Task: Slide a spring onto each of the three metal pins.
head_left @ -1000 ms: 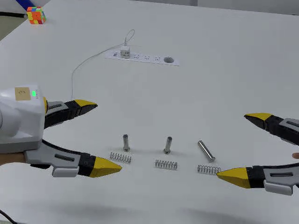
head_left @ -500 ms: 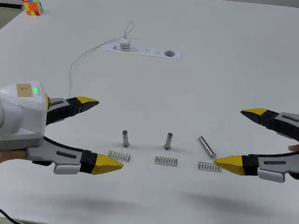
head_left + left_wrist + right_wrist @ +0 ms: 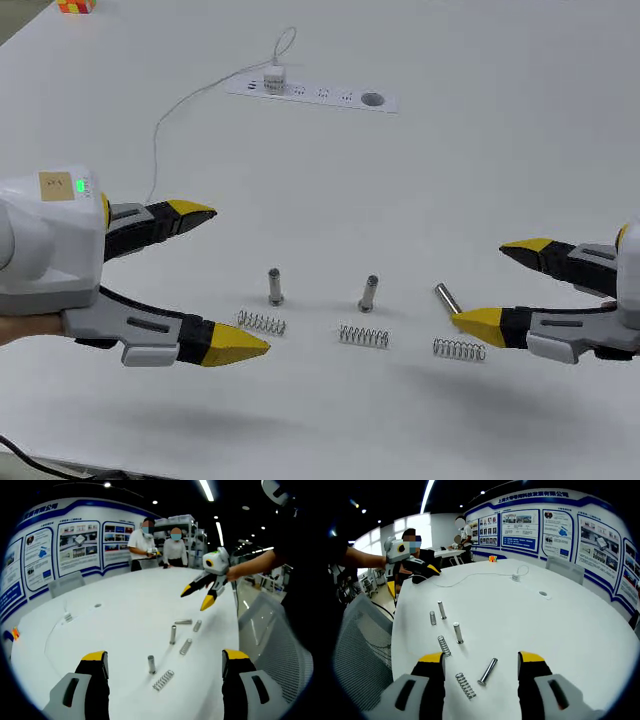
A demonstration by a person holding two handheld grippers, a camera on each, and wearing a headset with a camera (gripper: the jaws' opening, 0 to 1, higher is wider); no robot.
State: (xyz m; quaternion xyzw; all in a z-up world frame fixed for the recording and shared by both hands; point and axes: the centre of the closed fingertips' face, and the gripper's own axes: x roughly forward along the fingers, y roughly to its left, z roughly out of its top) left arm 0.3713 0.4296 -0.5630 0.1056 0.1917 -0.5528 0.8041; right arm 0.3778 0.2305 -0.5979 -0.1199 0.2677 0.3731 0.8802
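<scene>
White worktable (image 3: pixel 450 170) in a big showroom-type room w/ blue-and-white info boards (image 3: pixel 520 530) on the wall. Text on them is too small to read tbh. Left gripper (image 3: pixel 238 278) has a tan sticker (image 3: pixel 56 185) on its white body, scribble not legible, and a green light (image 3: pixel 81 185) right next to it.

Left gripper is held low over the table on the left side, jaws wide apart, nothing in them. Right gripper (image 3: pixel 479 283) comes in from the right, jaws also spread and empty, lower tip just beside the lying pin (image 3: pixel 446 298). Other 2 stand upright: left pin (image 3: pixel 275 285) and middle pin (image 3: pixel 368 293).

All 3 springs lie flat on the table, one in front of each pin: left spring (image 3: pixel 261 322), middle spring (image 3: pixel 363 336), right spring (image 3: pixel 459 349). None on a pin yet.

Power strip (image 3: pixel 310 92) + white cable (image 3: pixel 180 120) on the far side, colour cube (image 3: pixel 75 5) at the far left corner.
</scene>
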